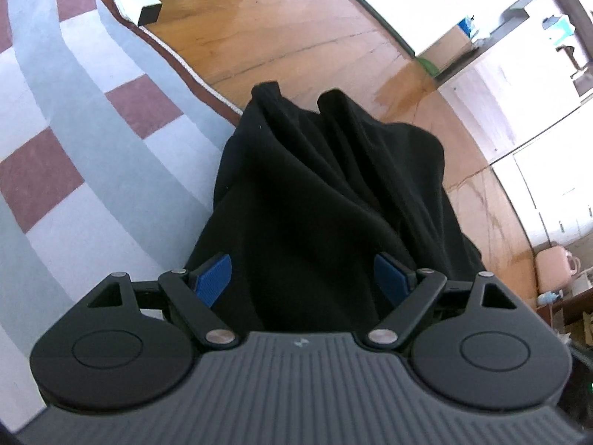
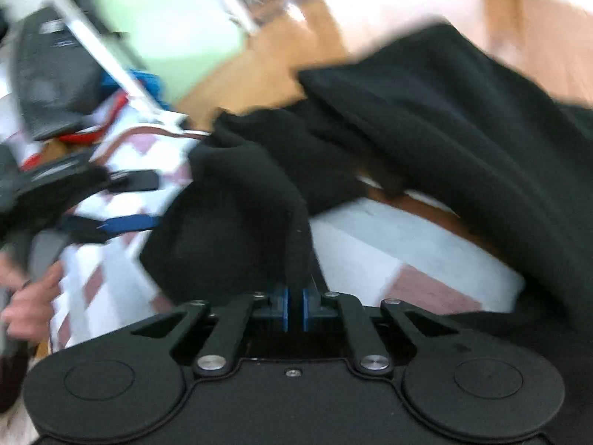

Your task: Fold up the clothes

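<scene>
A black garment (image 1: pixel 326 193) lies bunched on a checked rug (image 1: pixel 74 118), reaching past the rug's edge onto the wooden floor. My left gripper (image 1: pixel 302 278) stands open. The cloth fills the gap between its blue pads (image 1: pixel 213 278), whose faces still show. In the blurred right wrist view the same garment (image 2: pixel 463 122) is lifted in folds. My right gripper (image 2: pixel 295 307) is shut on a narrow fold of it that rises from the pads. The left gripper (image 2: pixel 129 202) shows at the left edge of that view, beside the cloth, with a hand (image 2: pixel 29 304) below it.
The wooden floor (image 1: pixel 296 26) stretches beyond the rug's brown border. A white furniture leg (image 1: pixel 137 0) stands at the rug's far edge. White cabinets (image 1: pixel 537 118) line the right side. Blurred clutter and a white pole (image 2: pixel 107 59) sit at the upper left of the right wrist view.
</scene>
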Demonstrator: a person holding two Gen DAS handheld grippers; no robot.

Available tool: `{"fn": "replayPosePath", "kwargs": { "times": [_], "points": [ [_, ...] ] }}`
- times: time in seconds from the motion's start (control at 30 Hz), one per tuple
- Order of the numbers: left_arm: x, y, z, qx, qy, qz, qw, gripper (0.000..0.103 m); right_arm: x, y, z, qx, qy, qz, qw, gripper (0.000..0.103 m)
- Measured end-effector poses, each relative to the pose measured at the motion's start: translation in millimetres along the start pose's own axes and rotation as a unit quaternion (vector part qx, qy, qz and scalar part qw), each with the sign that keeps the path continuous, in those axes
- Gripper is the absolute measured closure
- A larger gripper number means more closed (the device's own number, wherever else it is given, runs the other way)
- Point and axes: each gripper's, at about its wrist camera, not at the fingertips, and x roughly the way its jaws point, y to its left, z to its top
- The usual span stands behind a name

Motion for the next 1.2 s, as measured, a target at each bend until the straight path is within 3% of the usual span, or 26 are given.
{"fn": "replayPosePath", "kwargs": {
  "times": [0.07,0.17,0.3,0.43,0.5,0.53,0.57,0.67,0.8,0.87,0.93,1.0,1.07,1.1,1.13,1.17,1.2],
  "points": [
    [-1.1,2.8,1.3,-0.007,-0.005,-0.002,1.0,0.019,-17.5,8.5,-9.6,0.003,-0.014,0.049,0.999,0.095],
    [-2.6,5.1,2.6,-0.016,-0.009,-0.006,0.9998,0.019,-39.7,16.2,-32.3,0.023,-0.022,0.085,0.996,0.095],
    [-16.3,-3.7,4.4,0.009,-0.046,-0.003,0.9989,0.019,-48.2,44.7,-62.4,0.004,0.009,0.148,0.989,0.095],
    [-23.9,-19.3,2.8,0.063,-0.072,0.015,0.9953,0.019,-26.6,67.6,-100.8,-0.03,0.083,0.133,0.987,0.095],
    [-16.8,-27.4,-0.5,0.089,-0.053,0.018,0.9945,0.019,-15.3,68.4,-117.7,-0.02,0.101,0.109,0.989,0.095],
    [-8.5,-33.6,-3.9,0.11,-0.024,0.011,0.9935,0.017,-11.3,68.6,-124.4,-0.016,0.103,0.082,0.991,0.095],
    [-0.2,-39.8,-7.2,0.132,0.005,0.005,0.9913,0.015,-8.2,67.8,-129.5,-0.008,0.103,0.053,0.993,0.099],
    [20.0,-61.0,-25.1,0.194,0.056,0.014,0.9792,0.015,-13.8,66.3,-136.1,0.023,0.082,0.049,0.995,0.098],
    [33.5,-89.2,-41.8,0.262,0.054,0.039,0.9628,0.014,-23.9,81.8,-136.5,-0.014,0.069,0.062,0.996,0.095],
    [44.9,-96.9,-45.3,0.28,0.063,0.056,0.9563,0.009,-30.5,88.6,-134.4,-0.031,0.066,0.078,0.994,0.095],
    [64.3,-97.7,-49.8,0.287,0.096,0.088,0.9489,0.0,-32.9,85.8,-131.9,-0.034,0.089,0.102,0.99,0.095],
    [90.2,-90.7,-58.8,0.298,0.139,0.133,0.9349,0.001,-30.6,76.5,-131.3,-0.026,0.109,0.111,0.987,0.095],
    [96.6,-92.5,-64.8,0.318,0.13,0.149,0.9272,0.001,-21.1,69.0,-137.3,-0.01,0.126,0.103,0.987,0.095],
    [95.6,-95.6,-66.0,0.329,0.119,0.149,0.9247,0.004,-18.3,67.3,-139.4,-0.005,0.127,0.102,0.987,0.095],
    [93.7,-98.4,-67.1,0.344,0.102,0.147,0.9216,0.013,-18.7,67.9,-139.9,-0.004,0.122,0.104,0.987,0.095],
    [91.7,-101.0,-68.1,0.359,0.085,0.149,0.9175,0.037,-19.1,68.6,-140.4,-0.003,0.118,0.106,0.987,0.095],
    [89.3,-102.6,-68.4,0.375,0.067,0.159,0.911,0.054,-19.5,69.2,-140.9,-0.002,0.113,0.108,0.988,0.095]
  ]
}}
